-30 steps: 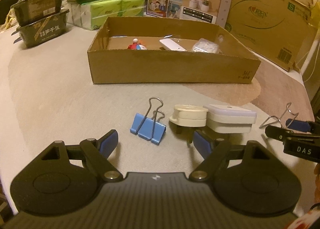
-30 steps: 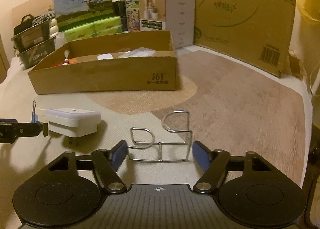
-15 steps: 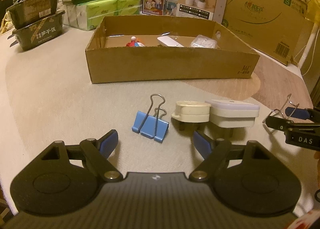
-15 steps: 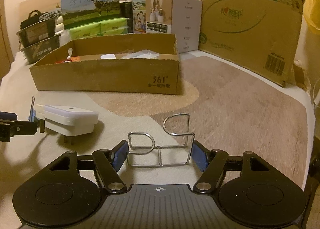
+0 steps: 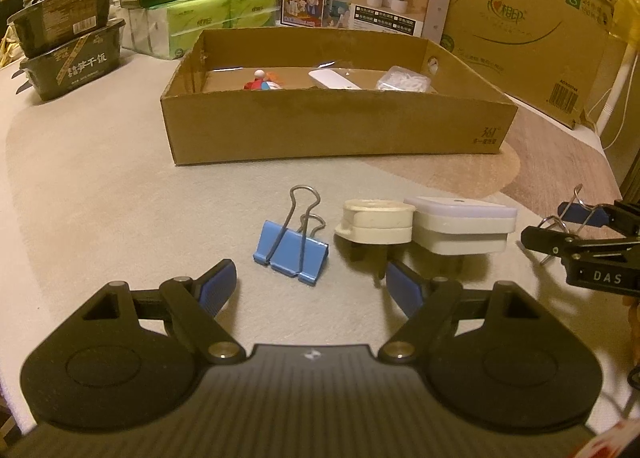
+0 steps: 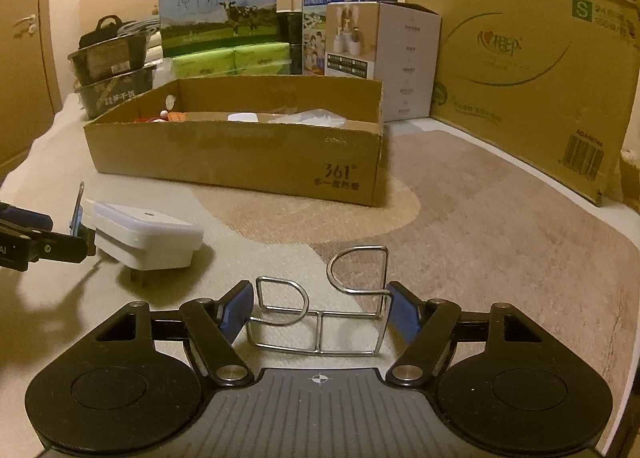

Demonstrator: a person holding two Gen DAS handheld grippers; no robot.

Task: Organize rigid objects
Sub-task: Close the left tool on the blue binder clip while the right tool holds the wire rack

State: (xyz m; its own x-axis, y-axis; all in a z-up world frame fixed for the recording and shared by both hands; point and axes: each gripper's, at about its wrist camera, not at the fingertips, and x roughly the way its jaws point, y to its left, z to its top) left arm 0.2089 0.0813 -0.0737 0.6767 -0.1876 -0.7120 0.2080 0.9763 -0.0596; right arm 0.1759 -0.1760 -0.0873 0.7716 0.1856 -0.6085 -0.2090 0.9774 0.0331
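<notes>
Since the earlier frame my right gripper [image 6: 320, 312] had tilted up a little, its jaws easing wider around the bent silver wire rack [image 6: 320, 310]. The rack sat between the blue pads [image 6: 236, 310], and I could not tell whether they pressed it. My left gripper [image 5: 310, 286] stood open and empty, near the blue metal binder clip [image 5: 291, 246]. Right of that lay the cream plastic plug [image 5: 376, 220] and the white square adapter [image 5: 464, 228]. Farther off sat the shallow brown cardboard box [image 5: 336, 130]. With so loose a hold, I judged the thin wire could slip or twist free in a lift.
</notes>
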